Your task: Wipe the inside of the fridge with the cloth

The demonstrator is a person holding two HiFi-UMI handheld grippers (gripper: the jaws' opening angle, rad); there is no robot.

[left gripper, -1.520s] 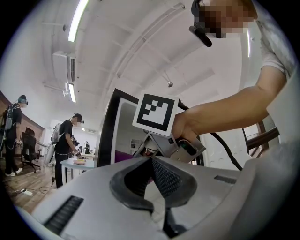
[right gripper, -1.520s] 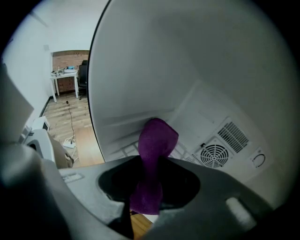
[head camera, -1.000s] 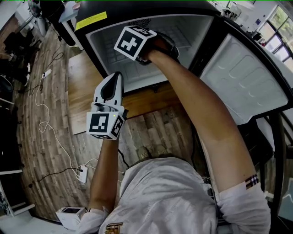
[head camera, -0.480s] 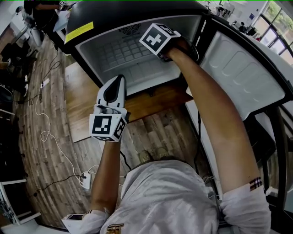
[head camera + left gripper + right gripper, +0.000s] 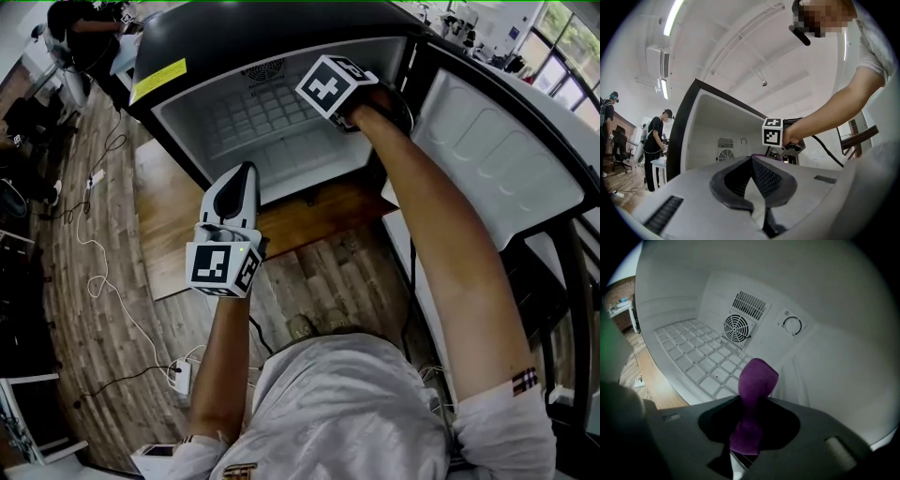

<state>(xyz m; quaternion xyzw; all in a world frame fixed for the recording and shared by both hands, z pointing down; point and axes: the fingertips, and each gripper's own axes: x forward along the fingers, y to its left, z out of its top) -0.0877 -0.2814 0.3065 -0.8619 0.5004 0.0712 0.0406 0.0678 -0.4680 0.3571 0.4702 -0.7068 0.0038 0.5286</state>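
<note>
Inside the fridge (image 5: 184, 111), toward its right wall, we have the purple cloth (image 5: 753, 397) pinched between the jaws of our right gripper (image 5: 746, 436). A folded wad of the cloth sticks out past the jaw tips and points at the fridge's back corner. We cannot tell whether it touches any surface. On the fridge's back wall sit a round fan grille (image 5: 737, 328) with a slotted vent above it and a round dial (image 5: 792, 326) to the grille's right. The white wire shelf (image 5: 691, 355) spreads across the fridge's lower left part.

From above, our right arm reaches into the upper right of the fridge opening, and the marker cube (image 5: 335, 86) sits just inside the rim. Our left gripper (image 5: 245, 172) hangs outside the fridge, in front of its lower edge, with its jaws drawn together on nothing. The fridge door (image 5: 497, 159) stands swung open to the right. A yellow sticker (image 5: 158, 80) marks the fridge's black top edge at the left. A person (image 5: 655, 140) stands at a table left of the fridge.
</note>
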